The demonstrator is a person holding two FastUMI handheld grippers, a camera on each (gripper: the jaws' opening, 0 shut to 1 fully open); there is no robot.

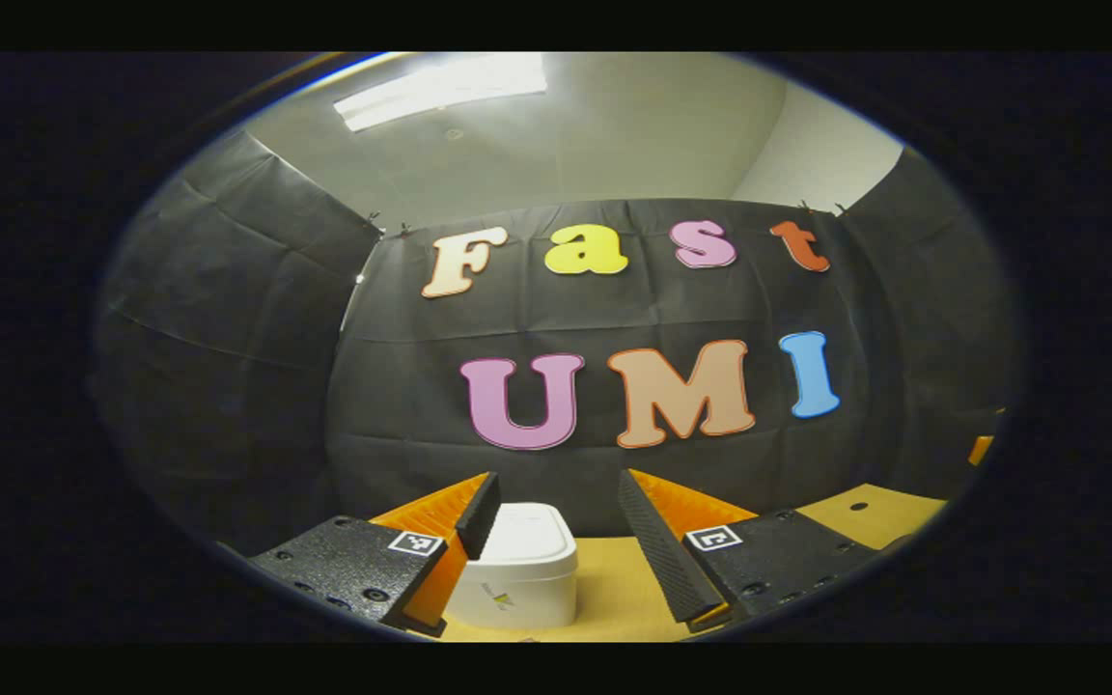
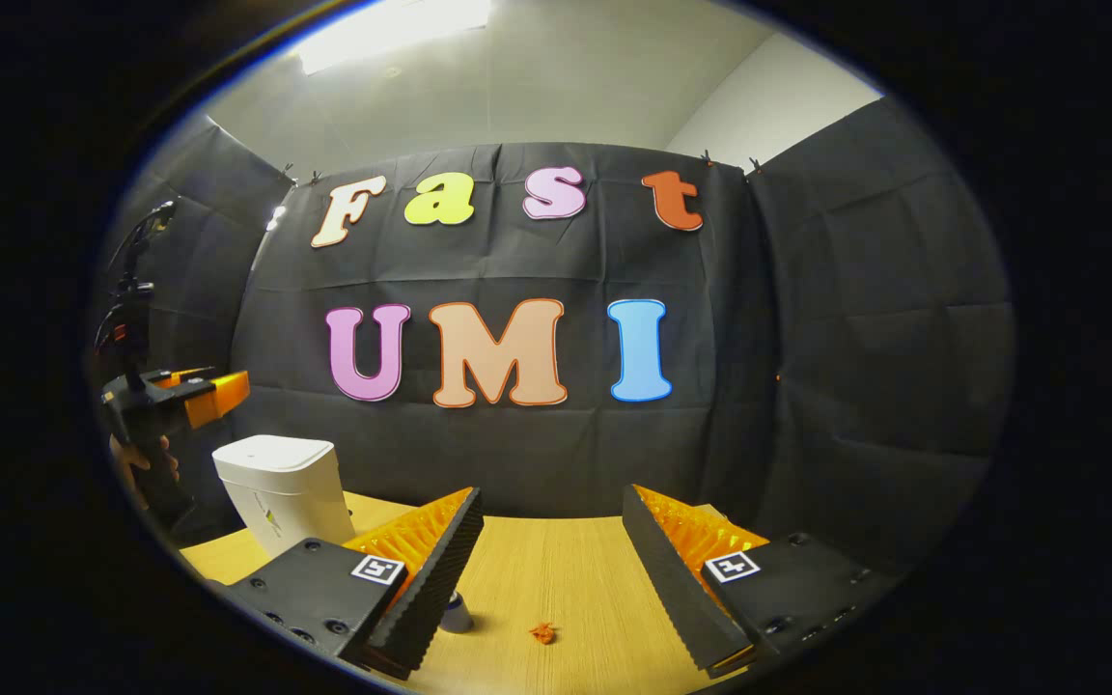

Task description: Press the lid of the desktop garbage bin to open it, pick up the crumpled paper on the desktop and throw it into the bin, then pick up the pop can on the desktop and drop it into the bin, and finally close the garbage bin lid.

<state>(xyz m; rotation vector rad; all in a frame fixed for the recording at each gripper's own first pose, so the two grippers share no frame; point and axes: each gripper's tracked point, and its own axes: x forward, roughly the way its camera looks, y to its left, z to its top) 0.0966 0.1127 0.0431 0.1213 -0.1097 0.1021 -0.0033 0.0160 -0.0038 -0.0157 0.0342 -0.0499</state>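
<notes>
So the white bin (image 1: 522,565) sits on the wooden tabletop (image 1: 619,594) with its lid down, and the left gripper (image 1: 556,541) is lined up right behind it, fingers spread wide with nothing between them. My guess is it's set up that way to come down on the lid and press it open, which would be step 1 of the task. In the right gripper view you can see that same left gripper (image 2: 191,394) hanging above and just to the side of the bin (image 2: 281,490), with a bit of a hand (image 2: 146,468) wrapped around its handle.

The right gripper (image 2: 546,569) is also released, fingers apart and empty, hovering over open tabletop (image 2: 556,579) well away from the bin. It's probably just parked there waiting for its turn at the trash.

Hard-to-see stuff: there's a tiny orange scrap (image 2: 542,633) on the wood between the right gripper's fingers, likely the crumpled paper, but it's too small to be sure. A small round object (image 2: 455,613) peeks out beside the right gripper's left finger, maybe the can, mostly hidden. The bin's lower edge is cut off in the left gripper view.
</notes>
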